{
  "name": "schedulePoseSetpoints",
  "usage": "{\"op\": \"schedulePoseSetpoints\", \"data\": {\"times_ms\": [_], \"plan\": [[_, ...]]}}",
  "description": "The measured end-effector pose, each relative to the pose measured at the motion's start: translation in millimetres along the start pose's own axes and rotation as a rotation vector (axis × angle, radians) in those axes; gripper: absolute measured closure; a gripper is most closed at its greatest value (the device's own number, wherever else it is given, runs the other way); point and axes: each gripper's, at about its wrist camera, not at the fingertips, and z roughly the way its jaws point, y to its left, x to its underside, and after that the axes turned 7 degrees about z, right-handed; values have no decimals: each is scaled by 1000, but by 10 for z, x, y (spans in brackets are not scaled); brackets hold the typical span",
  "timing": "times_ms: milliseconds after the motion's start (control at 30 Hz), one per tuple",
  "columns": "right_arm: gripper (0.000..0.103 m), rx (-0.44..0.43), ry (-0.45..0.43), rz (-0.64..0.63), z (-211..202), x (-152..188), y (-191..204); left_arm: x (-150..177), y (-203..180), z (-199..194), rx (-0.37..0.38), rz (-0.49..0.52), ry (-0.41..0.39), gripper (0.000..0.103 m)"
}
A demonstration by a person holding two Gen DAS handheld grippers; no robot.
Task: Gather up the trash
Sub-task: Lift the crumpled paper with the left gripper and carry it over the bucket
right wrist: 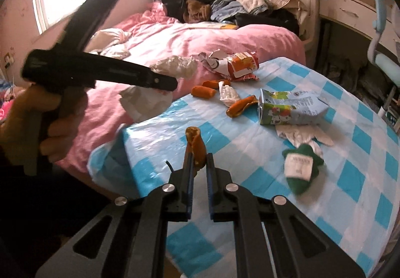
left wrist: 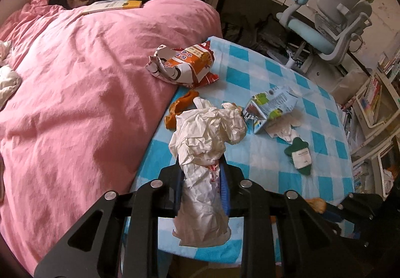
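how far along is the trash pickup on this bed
Early stage; no bin or bag shows, so nothing looks binned yet. In hand: the left tongs clamp a crumpled white paper wad, and the right tongs pinch an orange peel piece. Left on the blue checkered sheet: the orange snack bag, crushed milk carton, more peel pieces, a white wrapper and a green sachet.
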Motion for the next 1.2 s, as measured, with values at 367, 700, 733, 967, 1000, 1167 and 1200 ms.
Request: {"op": "schedulePoseSetpoints", "data": {"times_ms": [367,700,733,967,1000,1167,1200], "plan": [[93,-75,-60,48,-534,425,307,309,-216,-284,37,40,-44,80],[90,-126,58,47,-616,926,596,748,-612,-483,35,134,-70,80],[86,-120,72,48,-605,970,608,778,-637,-501,35,140,-74,80],[59,-90,22,93,-700,1034,548,906,-710,-587,32,160,-86,80],[58,-86,12,99,-712,1033,534,917,-713,-595,32,161,-88,80],[48,-45,-59,122,-773,985,474,936,-730,-614,36,166,-89,80],[46,-36,-69,125,-782,977,464,942,-738,-621,35,170,-90,80]]}}
